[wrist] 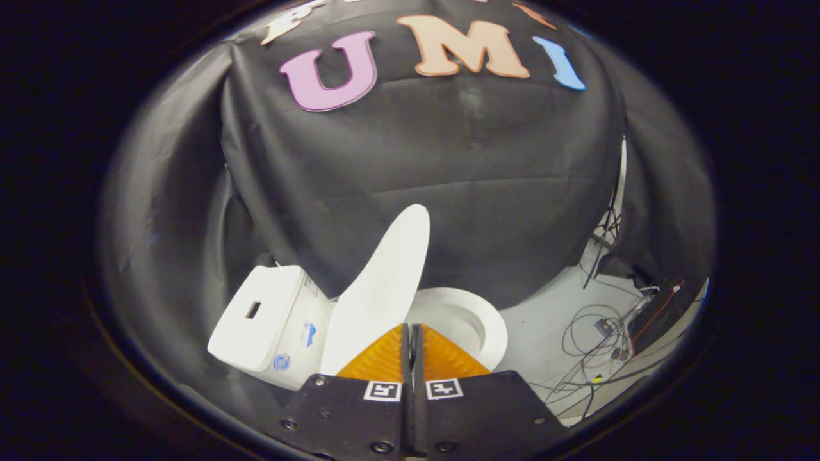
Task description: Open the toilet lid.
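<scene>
Just ahead of the claw (412, 333), a white ceramic toilet (474, 320) stands on the pale floor (544, 339) against the black cloth wall (435, 166). Its smooth white oval plastic lid (384, 282) is raised, tilted back toward the boxy white cistern (262, 317) (a small dark rectangular slot shows on the cistern's top), so the round bowl and rim lie uncovered beyond the fingertips. Both fingers (378, 362) are pressed together with only a thin seam between them, holding nothing; their tips overlap the lower edge of the lid and the near rim. Off beside the toilet, a tangle of thin dark cables (602, 346) sprawls over the floor.
</scene>
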`<state>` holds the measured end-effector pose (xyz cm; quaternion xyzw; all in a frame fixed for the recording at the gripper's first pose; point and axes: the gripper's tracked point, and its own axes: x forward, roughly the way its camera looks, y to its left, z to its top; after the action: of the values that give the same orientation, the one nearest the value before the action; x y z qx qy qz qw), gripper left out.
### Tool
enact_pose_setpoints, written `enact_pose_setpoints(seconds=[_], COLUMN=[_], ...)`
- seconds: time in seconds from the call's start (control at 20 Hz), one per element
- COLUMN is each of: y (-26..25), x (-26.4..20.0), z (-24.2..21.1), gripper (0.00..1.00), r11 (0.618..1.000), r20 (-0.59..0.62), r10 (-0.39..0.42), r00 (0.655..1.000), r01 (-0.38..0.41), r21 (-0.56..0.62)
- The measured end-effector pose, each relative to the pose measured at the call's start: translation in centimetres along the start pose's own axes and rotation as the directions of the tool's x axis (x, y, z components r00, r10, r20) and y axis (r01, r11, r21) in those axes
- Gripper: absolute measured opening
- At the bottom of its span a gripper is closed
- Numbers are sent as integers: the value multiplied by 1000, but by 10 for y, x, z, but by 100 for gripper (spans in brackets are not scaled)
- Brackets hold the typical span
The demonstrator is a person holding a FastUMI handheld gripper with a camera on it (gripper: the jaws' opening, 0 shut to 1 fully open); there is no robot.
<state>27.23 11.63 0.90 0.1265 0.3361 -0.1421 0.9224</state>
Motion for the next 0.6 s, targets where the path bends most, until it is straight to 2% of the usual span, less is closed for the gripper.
enact_pose_setpoints(seconds=[0.3, 0.6], y=[69, 151], x=[-21, -33], z=[17, 23], gripper=[0, 0], r11=[992, 972], r20=[66, 124], r10=[-10, 24], r00=[998, 992], r01=[19, 5], r21=[-128, -233])
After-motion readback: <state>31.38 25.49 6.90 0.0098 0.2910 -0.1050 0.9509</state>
